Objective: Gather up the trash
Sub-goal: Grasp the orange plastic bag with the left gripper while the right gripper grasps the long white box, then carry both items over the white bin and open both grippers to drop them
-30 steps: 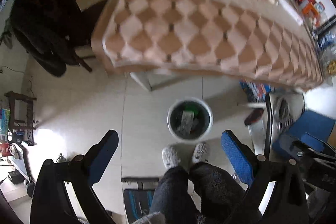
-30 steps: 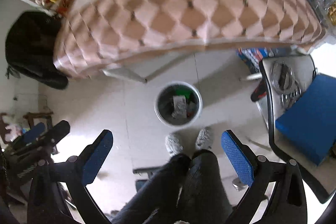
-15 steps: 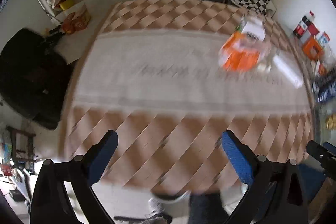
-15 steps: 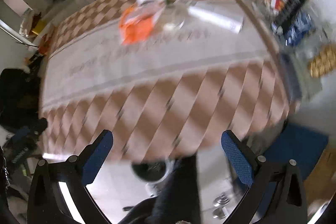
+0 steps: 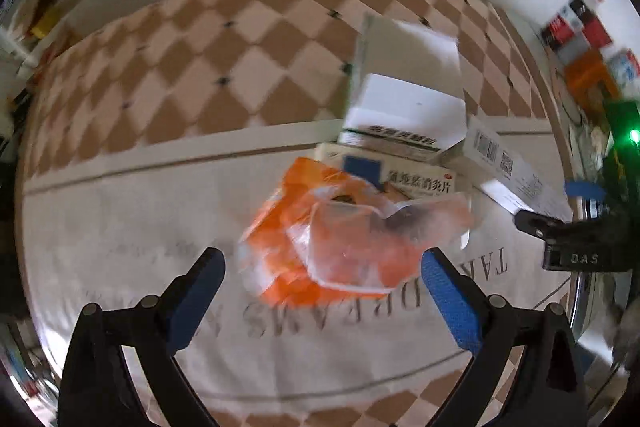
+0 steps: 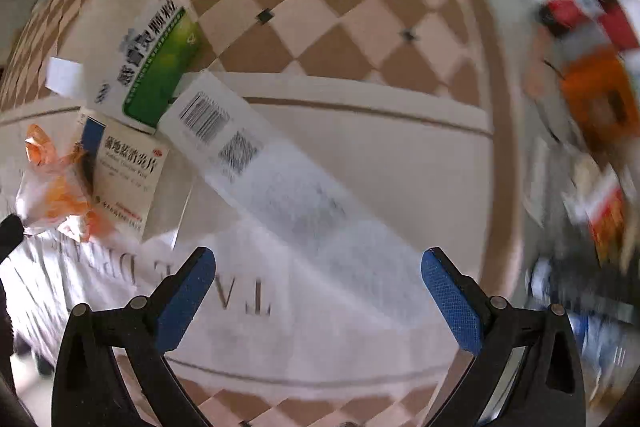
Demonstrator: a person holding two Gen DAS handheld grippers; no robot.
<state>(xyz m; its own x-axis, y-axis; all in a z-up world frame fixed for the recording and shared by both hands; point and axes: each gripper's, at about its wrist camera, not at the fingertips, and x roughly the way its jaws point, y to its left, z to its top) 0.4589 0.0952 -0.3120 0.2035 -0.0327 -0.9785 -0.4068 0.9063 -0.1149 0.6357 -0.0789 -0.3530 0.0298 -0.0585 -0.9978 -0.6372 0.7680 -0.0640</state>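
We hold both claws above the desk [image 5: 120,211], which carries a cloth with brown and cream diamonds and a pale middle band. Our left claw [image 5: 322,297] is wide open and holds nothing; between its blue fingers [image 5: 450,301], but lower on the desk, lies the crumpled orange and clear plastic wrapper [image 5: 340,243]. Just behind the wrapper lie two medicine boxes, the white and blue box [image 5: 416,179] and, partly on top of it, the white and green box [image 5: 400,107]. Our right claw [image 6: 316,297] is also wide open and empty. In its view the long white box [image 6: 280,179] lies flat, its long axis goes diagonally from the barcode end at the upper left, near the white and green box [image 6: 148,67], down toward the right finger [image 6: 452,299]. The wrapper [image 6: 52,187] sits at the far left, touching the white and blue box [image 6: 128,167].
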